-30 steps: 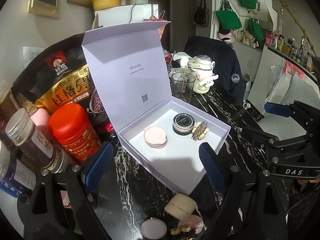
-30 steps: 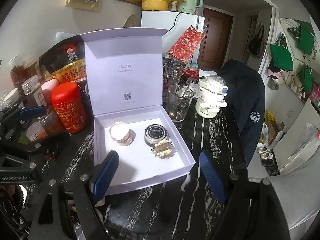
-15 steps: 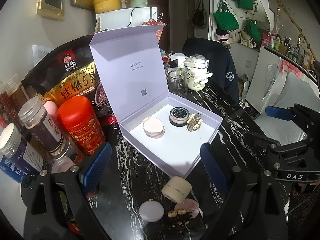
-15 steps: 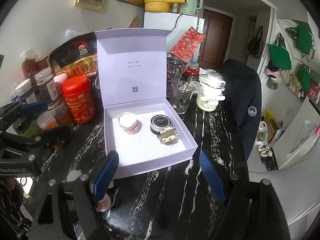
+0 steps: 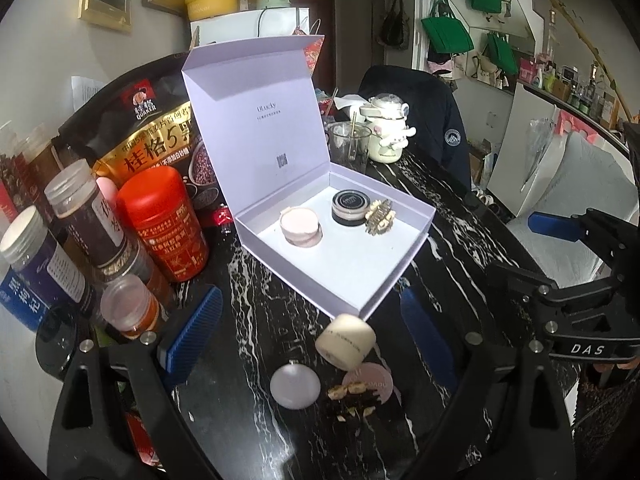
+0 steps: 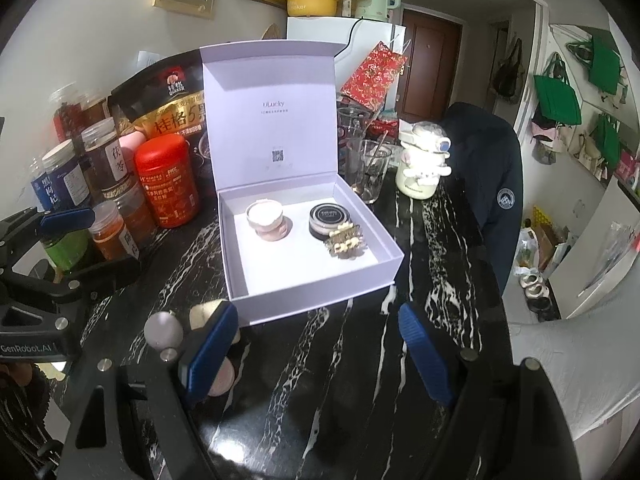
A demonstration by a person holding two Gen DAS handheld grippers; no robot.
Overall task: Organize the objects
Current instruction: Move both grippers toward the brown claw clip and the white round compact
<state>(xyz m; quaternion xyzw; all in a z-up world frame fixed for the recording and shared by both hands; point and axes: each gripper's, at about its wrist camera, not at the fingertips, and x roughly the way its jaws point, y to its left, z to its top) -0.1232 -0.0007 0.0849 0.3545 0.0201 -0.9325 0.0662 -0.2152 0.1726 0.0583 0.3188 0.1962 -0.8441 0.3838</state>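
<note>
Since both grippers pulled back from the lavender box over the last second, way more of the black marble table shows in front of it now, and the loose bits at the near edge have come into the left view. To me that reads as a step back to pick the next item, not a placement

left gripper has its jaws apart with nothing clamped, and they widened a touch over that second. The cream jar lies on its side between them, just off the box's near corner, with the round pink lid and a pink compact with some gold crumbs beside it. right gripper is also apart and empty, over bare table

Already in the box: pink jar, black jar and gold hair clip, all toward the back wall, so the front half is free

Room-wise, the left edge is jammed with the red tin and bottles, glasses sit behind the box, the right side is open
</note>
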